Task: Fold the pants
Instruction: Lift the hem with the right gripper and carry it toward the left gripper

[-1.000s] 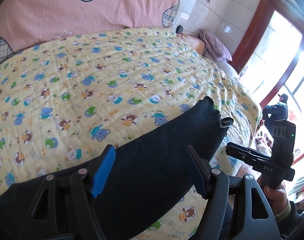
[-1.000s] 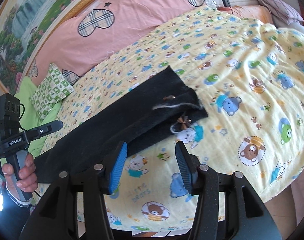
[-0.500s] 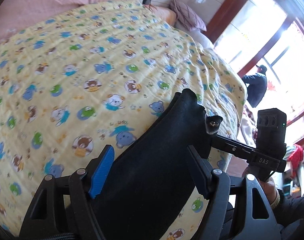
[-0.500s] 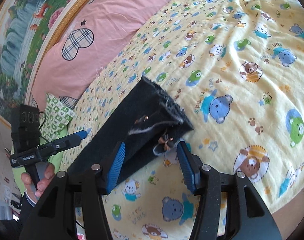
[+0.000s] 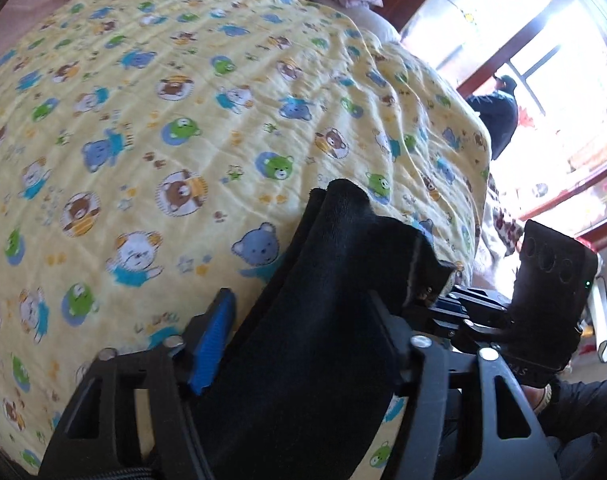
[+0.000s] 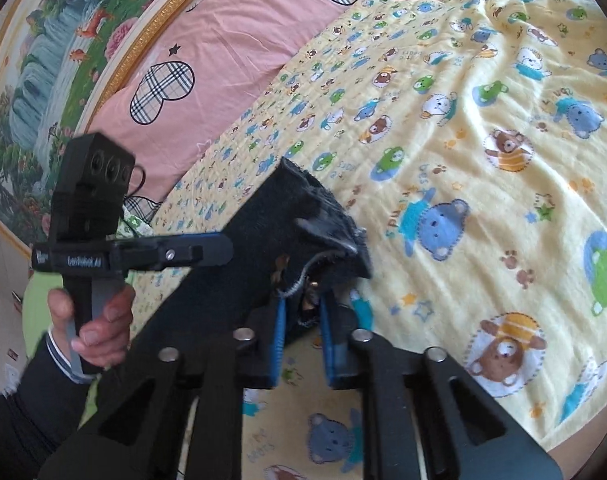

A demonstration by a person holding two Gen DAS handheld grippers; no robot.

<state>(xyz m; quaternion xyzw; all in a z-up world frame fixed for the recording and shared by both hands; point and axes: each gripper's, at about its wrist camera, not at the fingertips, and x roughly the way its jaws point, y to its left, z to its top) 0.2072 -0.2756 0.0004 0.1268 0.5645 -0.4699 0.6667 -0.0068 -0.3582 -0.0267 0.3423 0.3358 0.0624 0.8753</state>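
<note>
Two grippers share one pair of black pants [image 6: 239,264] on the bed. Nearest me, the right gripper [image 6: 301,320] has pinched a waistband corner between its blue pads, probably so it can carry that end over. Its own camera shows this bite; the left camera only catches it from the side. The left gripper [image 5: 303,344] straddles the cloth with jaws spread wide, gripping nothing. Beneath lies the yellow bear-print blanket [image 5: 151,128].
</note>
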